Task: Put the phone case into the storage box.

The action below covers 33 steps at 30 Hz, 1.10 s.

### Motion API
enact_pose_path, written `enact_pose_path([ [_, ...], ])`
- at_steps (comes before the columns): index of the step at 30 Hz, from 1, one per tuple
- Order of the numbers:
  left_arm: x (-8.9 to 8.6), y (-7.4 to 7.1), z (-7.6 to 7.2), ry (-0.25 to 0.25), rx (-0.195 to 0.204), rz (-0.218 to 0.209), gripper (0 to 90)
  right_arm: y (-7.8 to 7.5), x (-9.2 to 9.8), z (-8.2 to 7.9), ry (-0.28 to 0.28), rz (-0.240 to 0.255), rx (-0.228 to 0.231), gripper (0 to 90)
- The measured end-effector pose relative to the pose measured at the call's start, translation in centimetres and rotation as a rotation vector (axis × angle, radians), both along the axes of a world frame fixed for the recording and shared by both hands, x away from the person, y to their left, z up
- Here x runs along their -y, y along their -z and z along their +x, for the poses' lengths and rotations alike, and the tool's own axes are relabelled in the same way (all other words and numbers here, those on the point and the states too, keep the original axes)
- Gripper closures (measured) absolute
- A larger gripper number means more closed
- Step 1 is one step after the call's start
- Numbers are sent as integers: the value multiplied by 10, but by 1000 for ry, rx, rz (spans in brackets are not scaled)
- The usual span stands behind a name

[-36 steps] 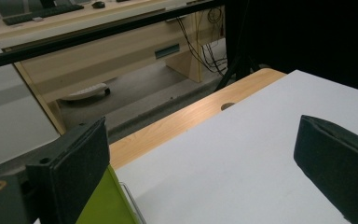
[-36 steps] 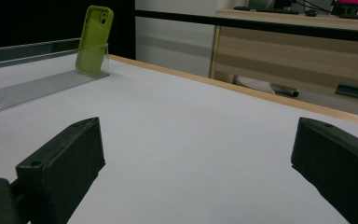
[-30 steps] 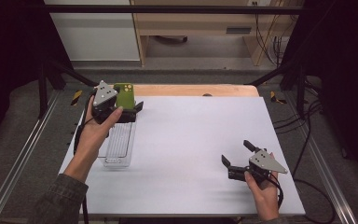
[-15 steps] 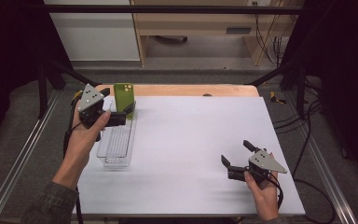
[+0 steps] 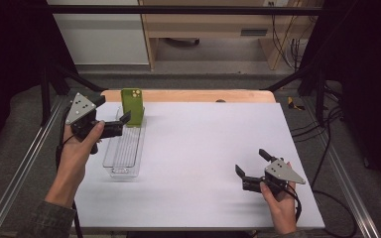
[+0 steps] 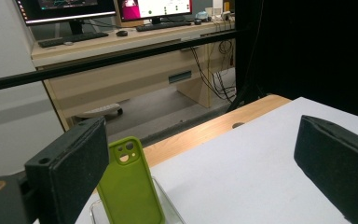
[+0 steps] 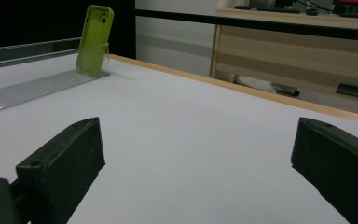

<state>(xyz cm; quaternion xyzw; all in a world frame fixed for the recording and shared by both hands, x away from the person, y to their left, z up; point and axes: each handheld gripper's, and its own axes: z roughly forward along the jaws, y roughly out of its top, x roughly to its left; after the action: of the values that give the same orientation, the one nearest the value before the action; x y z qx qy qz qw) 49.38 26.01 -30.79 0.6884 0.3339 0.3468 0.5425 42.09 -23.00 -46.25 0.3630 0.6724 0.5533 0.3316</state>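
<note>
A green phone case (image 5: pixel 132 106) stands upright at the far end of a clear ribbed tray (image 5: pixel 123 154) on the left of the white table. My left gripper (image 5: pixel 113 112) is open just left of the case, apart from it, over the tray's far left side. In the left gripper view the case (image 6: pixel 129 187) rises beside the left jaw, outside the gap of the open gripper (image 6: pixel 205 172). My right gripper (image 5: pixel 250 162) is open near the front right of the table. Its own view shows the open gripper (image 7: pixel 196 168) low over the white surface, with the case (image 7: pixel 94 39) and tray (image 7: pixel 32 86) far off.
The white table top (image 5: pixel 203 139) ends in a wooden strip (image 5: pixel 188 95) at the far edge. Metal rails (image 5: pixel 25 168) run along both sides and a black bar (image 5: pixel 178 9) crosses above the far end. A desk with monitors (image 6: pixel 102 9) stands beyond.
My left gripper has drawn back to the left, away from the green case, which stays standing at the tray's far end. The right gripper has not moved.
</note>
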Motion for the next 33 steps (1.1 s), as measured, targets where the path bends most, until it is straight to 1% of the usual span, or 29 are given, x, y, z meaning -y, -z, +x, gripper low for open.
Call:
enact_pose_path([
  [1, -1, 1, -2, 0, -10, -8, 29, 0, 0, 0, 0, 0, 0, 25],
  [2, -2, 1, -3, -2, -11, -12, 29, 0, 0, 0, 0, 0, -1, 25],
  [13, -18, 15, -19, -15, -11, -46, 29, -1, 0, -1, 0, -2, -13, 26],
  [17, -25, 19, -24, -23, -7, -65, 29, -1, 0, -1, 1, -3, -14, 26],
  [24, -34, 26, -31, -38, -3, -79, 29, -1, 0, -1, -2, -2, -17, 26],
  [33, -42, 36, -39, -39, -6, -93, 29, -1, 0, -1, -3, -4, -19, 26],
])
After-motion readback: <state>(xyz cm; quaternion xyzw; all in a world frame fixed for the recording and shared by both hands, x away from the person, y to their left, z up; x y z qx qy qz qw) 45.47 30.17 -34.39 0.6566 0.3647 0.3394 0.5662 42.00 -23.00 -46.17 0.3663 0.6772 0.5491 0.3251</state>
